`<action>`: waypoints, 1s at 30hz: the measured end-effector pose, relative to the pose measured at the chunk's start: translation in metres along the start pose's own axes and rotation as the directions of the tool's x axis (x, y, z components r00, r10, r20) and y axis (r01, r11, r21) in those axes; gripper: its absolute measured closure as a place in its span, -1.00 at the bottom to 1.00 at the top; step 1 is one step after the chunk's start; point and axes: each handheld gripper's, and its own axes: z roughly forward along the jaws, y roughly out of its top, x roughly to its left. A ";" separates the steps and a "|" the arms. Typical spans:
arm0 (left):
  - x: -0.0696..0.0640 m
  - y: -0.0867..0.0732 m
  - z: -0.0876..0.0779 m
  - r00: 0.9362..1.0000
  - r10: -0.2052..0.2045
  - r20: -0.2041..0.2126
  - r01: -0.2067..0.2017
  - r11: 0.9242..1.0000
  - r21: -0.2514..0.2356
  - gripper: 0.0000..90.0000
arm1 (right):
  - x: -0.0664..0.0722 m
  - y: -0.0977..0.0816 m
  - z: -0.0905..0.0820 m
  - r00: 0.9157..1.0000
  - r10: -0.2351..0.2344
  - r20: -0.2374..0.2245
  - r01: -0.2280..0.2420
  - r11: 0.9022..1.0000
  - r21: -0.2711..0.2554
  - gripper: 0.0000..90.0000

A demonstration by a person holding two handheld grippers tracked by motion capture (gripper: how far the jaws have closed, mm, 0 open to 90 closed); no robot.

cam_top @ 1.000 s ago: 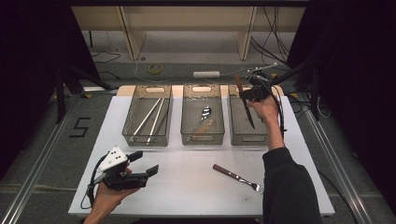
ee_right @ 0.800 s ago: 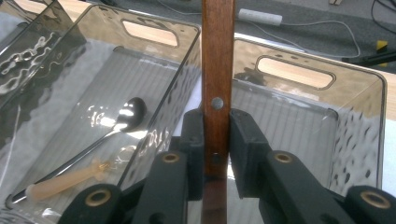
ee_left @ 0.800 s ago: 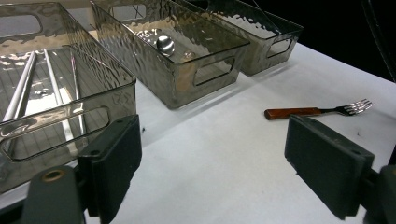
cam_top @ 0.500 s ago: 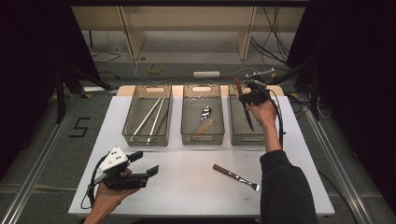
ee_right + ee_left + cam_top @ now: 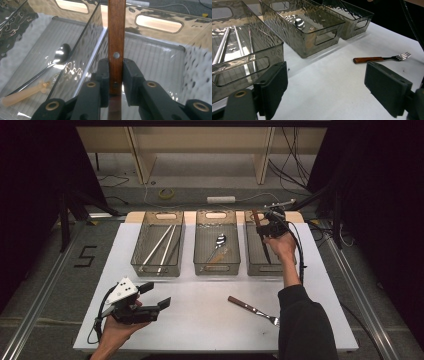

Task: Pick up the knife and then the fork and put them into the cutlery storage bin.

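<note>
The right gripper (image 5: 266,227) hangs over the right bin (image 5: 254,264) with a knife (image 5: 116,37) clamped between its jaws. The middle bin (image 5: 216,268), with a spoon (image 5: 219,241) in it, sits just to that gripper's left; the left bin (image 5: 155,269) lies farther left. A fork (image 5: 252,309) lies on the table (image 5: 200,315) nearer the person — right of the left gripper (image 5: 150,302), whose jaws stand apart.
</note>
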 end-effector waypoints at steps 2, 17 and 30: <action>0.000 0.000 0.000 1.000 -0.001 0.000 0.001 1.000 0.000 -0.59 | 0.001 0.000 0.002 1.000 0.007 -0.005 -0.007 1.000 0.000 0.71; 0.000 0.000 0.000 1.000 0.001 0.002 -0.001 1.000 0.002 -0.59 | 0.003 -0.005 0.014 0.996 0.086 -0.010 -0.085 0.995 0.047 0.63; -0.001 0.000 0.000 1.000 0.006 0.001 -0.006 1.000 0.001 -0.60 | 0.001 -0.002 -0.008 0.993 0.097 -0.062 -0.097 0.995 0.013 0.03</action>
